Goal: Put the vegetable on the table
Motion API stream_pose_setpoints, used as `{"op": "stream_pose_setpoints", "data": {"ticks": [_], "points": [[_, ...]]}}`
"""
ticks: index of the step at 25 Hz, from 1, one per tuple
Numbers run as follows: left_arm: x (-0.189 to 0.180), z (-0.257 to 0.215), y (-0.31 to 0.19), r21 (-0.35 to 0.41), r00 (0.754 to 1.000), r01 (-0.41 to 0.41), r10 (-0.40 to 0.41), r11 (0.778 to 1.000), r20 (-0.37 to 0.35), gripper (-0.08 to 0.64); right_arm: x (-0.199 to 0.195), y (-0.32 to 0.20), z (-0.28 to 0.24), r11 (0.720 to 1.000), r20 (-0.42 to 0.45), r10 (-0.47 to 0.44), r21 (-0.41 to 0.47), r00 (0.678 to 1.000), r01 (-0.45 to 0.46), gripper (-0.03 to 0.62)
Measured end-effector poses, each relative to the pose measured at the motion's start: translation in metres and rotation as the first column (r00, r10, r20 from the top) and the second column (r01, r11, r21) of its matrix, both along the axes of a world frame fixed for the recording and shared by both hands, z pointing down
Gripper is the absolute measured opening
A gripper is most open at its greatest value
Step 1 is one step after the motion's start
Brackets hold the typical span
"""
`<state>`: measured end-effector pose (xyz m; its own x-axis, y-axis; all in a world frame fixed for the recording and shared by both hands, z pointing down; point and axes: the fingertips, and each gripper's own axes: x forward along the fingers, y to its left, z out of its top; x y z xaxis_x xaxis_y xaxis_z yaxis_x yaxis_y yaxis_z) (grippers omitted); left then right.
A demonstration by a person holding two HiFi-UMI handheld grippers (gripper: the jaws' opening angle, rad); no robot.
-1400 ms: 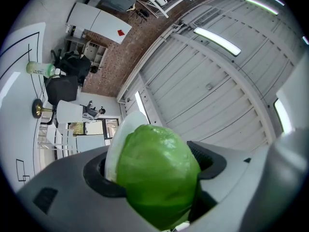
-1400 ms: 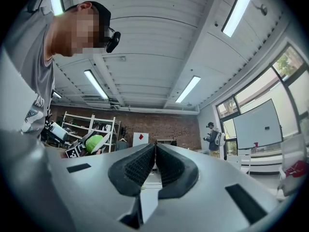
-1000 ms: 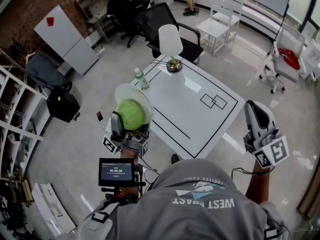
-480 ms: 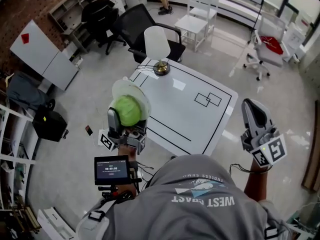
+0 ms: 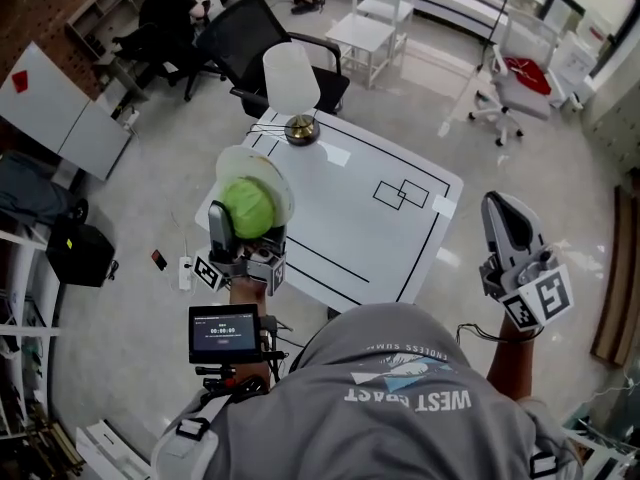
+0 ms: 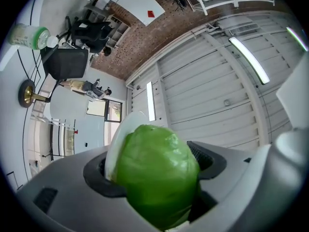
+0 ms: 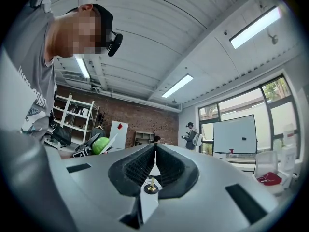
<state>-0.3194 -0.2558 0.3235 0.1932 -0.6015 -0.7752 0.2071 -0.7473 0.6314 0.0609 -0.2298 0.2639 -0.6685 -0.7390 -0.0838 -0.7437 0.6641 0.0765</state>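
Note:
A round green vegetable (image 5: pixel 247 206) sits between the jaws of my left gripper (image 5: pixel 246 220), which is shut on it, with a white plate (image 5: pixel 262 166) pressed against its far side. They hang over the left near edge of the white table (image 5: pixel 350 233), which is marked with black lines. In the left gripper view the vegetable (image 6: pixel 157 173) fills the jaw gap, the plate (image 6: pixel 119 135) edge-on beside it. My right gripper (image 5: pixel 508 220) is to the right of the table, off its edge, shut and holding nothing. In the right gripper view its pads (image 7: pixel 140 170) meet, and the vegetable (image 7: pixel 100 145) shows far left.
A lamp (image 5: pixel 291 83) with a white shade stands at the table's far corner. A plastic bottle (image 6: pixel 29 35) stands on the table near it. A black office chair (image 5: pixel 250 38) and white chairs (image 5: pixel 365 28) stand beyond the table. A power strip (image 5: pixel 185 273) lies on the floor to the left.
My left gripper has carried the vegetable and plate in over the table's left edge and slightly lower. The bottle is now hidden behind the plate in the head view. The right gripper has barely shifted.

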Motion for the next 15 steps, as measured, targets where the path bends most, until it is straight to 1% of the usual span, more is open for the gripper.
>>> {"op": "stream_pose_setpoints", "data": {"ticks": [5,10,15], "points": [[0.001,0.012,-0.023,-0.033,0.999,0.033,-0.033,0.999,0.012,0.391,0.001,-0.023,0.004,0.999,-0.014,-0.031,-0.017,0.999,0.031,0.009],[-0.003,0.025,-0.045,-0.056,0.997,0.070,-0.071,0.996,-0.016,0.393,0.008,-0.046,0.010,0.998,-0.019,-0.051,-0.046,0.999,0.050,0.008],[0.000,0.040,-0.064,-0.089,0.997,0.083,-0.083,0.993,0.009,0.391,0.012,-0.061,0.019,0.995,-0.020,-0.070,-0.068,0.997,0.068,0.009]]}}
